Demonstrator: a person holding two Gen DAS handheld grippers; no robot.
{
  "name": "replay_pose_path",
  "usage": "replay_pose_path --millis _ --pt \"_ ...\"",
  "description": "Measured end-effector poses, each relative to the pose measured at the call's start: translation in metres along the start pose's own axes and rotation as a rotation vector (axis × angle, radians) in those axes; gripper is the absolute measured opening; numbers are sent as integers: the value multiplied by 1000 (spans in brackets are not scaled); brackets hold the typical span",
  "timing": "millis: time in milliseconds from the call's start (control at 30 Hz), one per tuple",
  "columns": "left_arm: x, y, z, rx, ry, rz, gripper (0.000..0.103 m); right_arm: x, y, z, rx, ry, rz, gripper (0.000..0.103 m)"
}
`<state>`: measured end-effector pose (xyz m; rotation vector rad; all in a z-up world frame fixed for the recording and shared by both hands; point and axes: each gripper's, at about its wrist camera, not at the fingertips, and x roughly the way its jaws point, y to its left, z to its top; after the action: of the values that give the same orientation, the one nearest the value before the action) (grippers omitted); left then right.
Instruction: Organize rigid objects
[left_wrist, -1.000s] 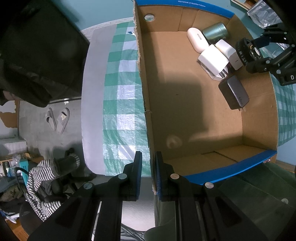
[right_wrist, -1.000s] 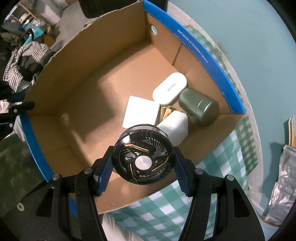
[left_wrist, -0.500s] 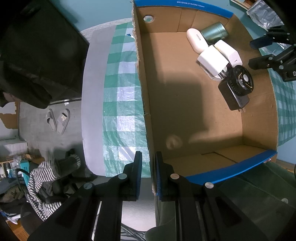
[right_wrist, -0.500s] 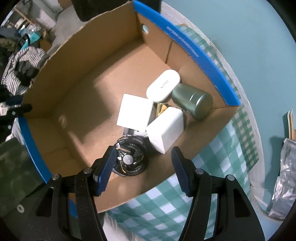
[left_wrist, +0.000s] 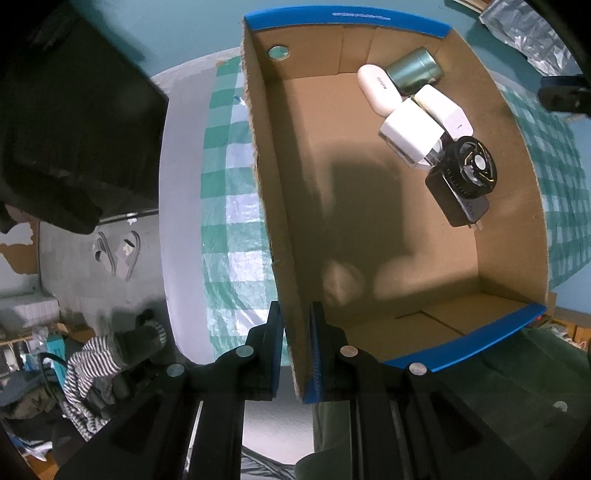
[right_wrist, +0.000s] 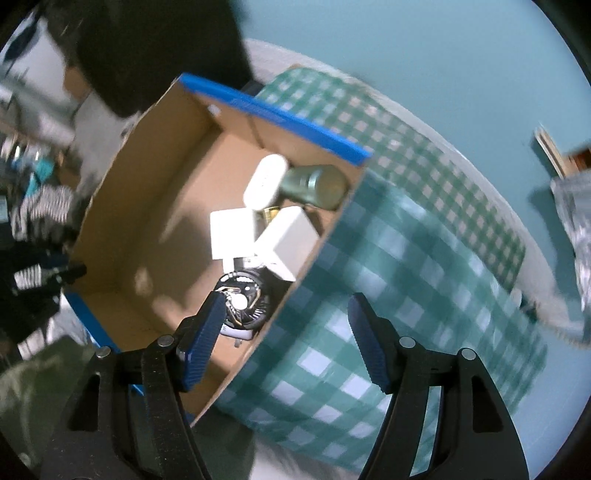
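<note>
Left wrist view, looking straight down: the left gripper (left_wrist: 295, 350) has its jaws clamped on the near left wall of an open cardboard box (left_wrist: 509, 177), which sits on a green checked cloth (left_wrist: 225, 206) over the worktop. At the far right of the box floor lies a cluster — a green tin (left_wrist: 413, 70), a white oval case (left_wrist: 378, 90), two white blocks (left_wrist: 412, 131), and a black round fan (left_wrist: 472, 170) resting on a dark flat charger (left_wrist: 458, 199). The rest of the floor is bare.

Right wrist view, blurred: the right gripper (right_wrist: 286, 341) hangs above the box's right wall, its jaws opening with nothing between them. The fan (right_wrist: 242, 304) lies inside the box just beyond the left pad, touching neither.

Risk, as a judgement: the fan sits perched on the charger, so a jolt to the box could slide it off. Were the left jaws to slip, the thin wall could bend and the box shift on the slick cloth.
</note>
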<state>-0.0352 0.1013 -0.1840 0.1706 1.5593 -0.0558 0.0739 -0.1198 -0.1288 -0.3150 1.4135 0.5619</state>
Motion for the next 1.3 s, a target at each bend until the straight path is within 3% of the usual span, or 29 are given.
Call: replay_pose_path --millis 200,400,500,567,633,867,1133,1300 --pt "-11 2 7 0 -31 11 27 -32 -24 -18 173 -90 -7 72" --pt "-39 11 22 -63 -101 9 30 -62 -38 -42 302 -174 -55 72" --pt "-68 15 29 -104 -182 -31 56 -77 -42 -53 343 -211 -80 72" --pt "-91 13 32 -104 -254 -35 62 -88 -45 -62 377 -255 -91 72" --pt "-109 8 35 -98 -305 -35 76 -99 -47 -70 407 -297 -87 72" --pt "-158 -1 39 -126 -437 -104 90 -132 -50 -89 464 -379 -148 72" --pt "-178 -28 35 -58 -526 13 98 -164 -46 -101 471 -501 -245 72" --pt "-191 -38 31 -47 -558 38 101 -174 -41 -104 462 -550 -274 72"
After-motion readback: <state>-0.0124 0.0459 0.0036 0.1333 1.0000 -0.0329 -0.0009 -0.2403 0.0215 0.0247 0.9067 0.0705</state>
